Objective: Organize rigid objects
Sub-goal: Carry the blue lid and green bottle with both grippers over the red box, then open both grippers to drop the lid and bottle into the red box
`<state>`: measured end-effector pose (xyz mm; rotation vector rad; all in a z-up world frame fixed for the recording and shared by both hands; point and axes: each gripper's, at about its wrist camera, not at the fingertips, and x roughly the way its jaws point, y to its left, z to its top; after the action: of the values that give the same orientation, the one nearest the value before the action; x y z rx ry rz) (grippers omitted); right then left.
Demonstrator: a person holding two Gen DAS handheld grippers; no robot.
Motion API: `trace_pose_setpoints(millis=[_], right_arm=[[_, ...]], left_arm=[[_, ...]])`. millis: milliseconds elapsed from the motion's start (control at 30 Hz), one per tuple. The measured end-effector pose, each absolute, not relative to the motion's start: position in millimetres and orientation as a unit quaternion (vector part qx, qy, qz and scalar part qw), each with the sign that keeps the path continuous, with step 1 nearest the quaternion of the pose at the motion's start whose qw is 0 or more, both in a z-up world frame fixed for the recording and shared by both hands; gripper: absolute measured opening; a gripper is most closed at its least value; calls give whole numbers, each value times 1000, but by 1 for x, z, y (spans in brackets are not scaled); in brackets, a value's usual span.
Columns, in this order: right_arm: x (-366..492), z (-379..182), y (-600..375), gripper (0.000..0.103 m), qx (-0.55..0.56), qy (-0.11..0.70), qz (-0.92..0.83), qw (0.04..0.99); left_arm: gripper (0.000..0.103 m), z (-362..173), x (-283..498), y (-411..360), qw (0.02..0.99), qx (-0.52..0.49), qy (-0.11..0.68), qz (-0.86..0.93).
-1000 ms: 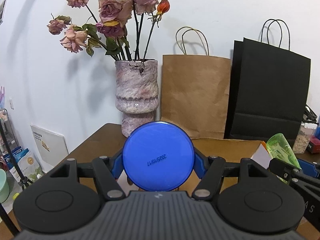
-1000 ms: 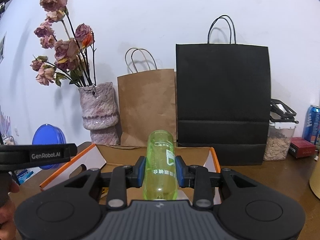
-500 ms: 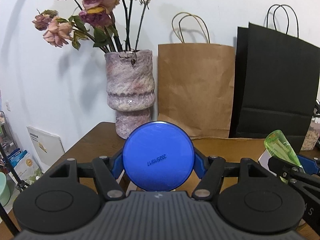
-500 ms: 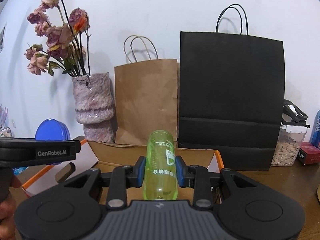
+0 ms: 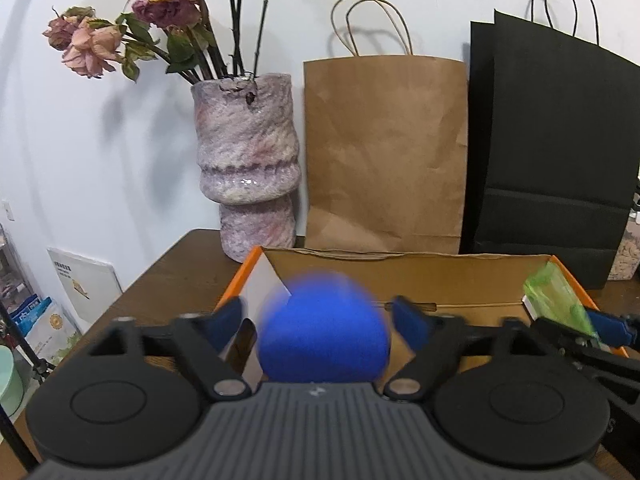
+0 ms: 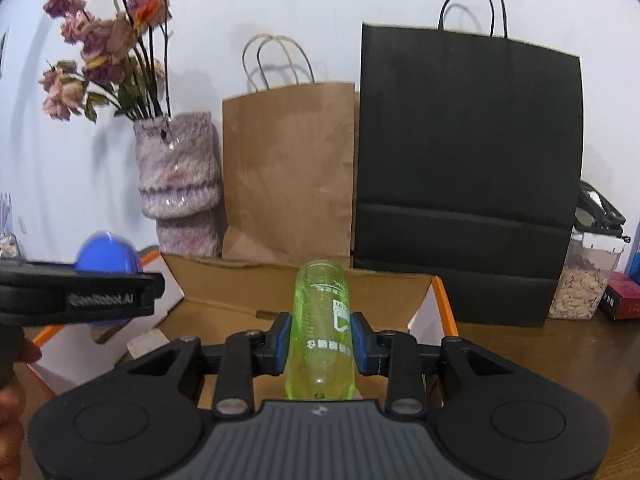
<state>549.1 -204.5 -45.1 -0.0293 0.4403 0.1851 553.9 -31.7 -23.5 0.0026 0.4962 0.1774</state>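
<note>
My left hand-held gripper [image 5: 316,314] has its blue pads spread wide, clear of the round blue plastic lid [image 5: 323,330], which shows motion-blurred between them above the open brown cardboard box with orange edges [image 5: 404,276]. I cannot tell whether the lid touches anything. My right hand-held gripper [image 6: 320,340] is clamped on the translucent green plastic bottle [image 6: 320,328], held over the same box. The box sits on the dark wooden desk [image 5: 176,276], in front of a mottled pink ceramic vase [image 5: 248,160], a brown paper bag [image 5: 384,152] and a black paper bag [image 6: 468,168].
</note>
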Motion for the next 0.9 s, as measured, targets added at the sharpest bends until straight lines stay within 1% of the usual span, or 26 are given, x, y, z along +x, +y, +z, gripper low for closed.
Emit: trace_pose_setpoints(millis=[33,67,100,133,167,233,267,900], right_arm=[[550,-46,-204,52,-18,220,88,971],[550,-47,-204,65,-22,223,83,971],[549,-47,-205,88,-25,223,77,971],[548,-46,-205,95,-27,218,73,973],[546,-45,-206,95,-30,213,72,974],[544,-43,-206,102,-32,211,66,975],[543,-43,-206,103,-32,209,64,975],[535,-39,-208,103,-30,215,77,973]], left_arm=[[102,-23,553,-32,966,2,243,91],[103,-22,552,-31,966,2,240,92],[103,-21,551,-31,966,1,239,94],[103,-21,552,-30,966,1,241,94],[103,-21,552,-30,965,1,244,95],[103,-22,553,-29,964,2,246,99],[103,-22,553,-29,964,2,247,100],[103,-15,540,-30,966,1,242,96]])
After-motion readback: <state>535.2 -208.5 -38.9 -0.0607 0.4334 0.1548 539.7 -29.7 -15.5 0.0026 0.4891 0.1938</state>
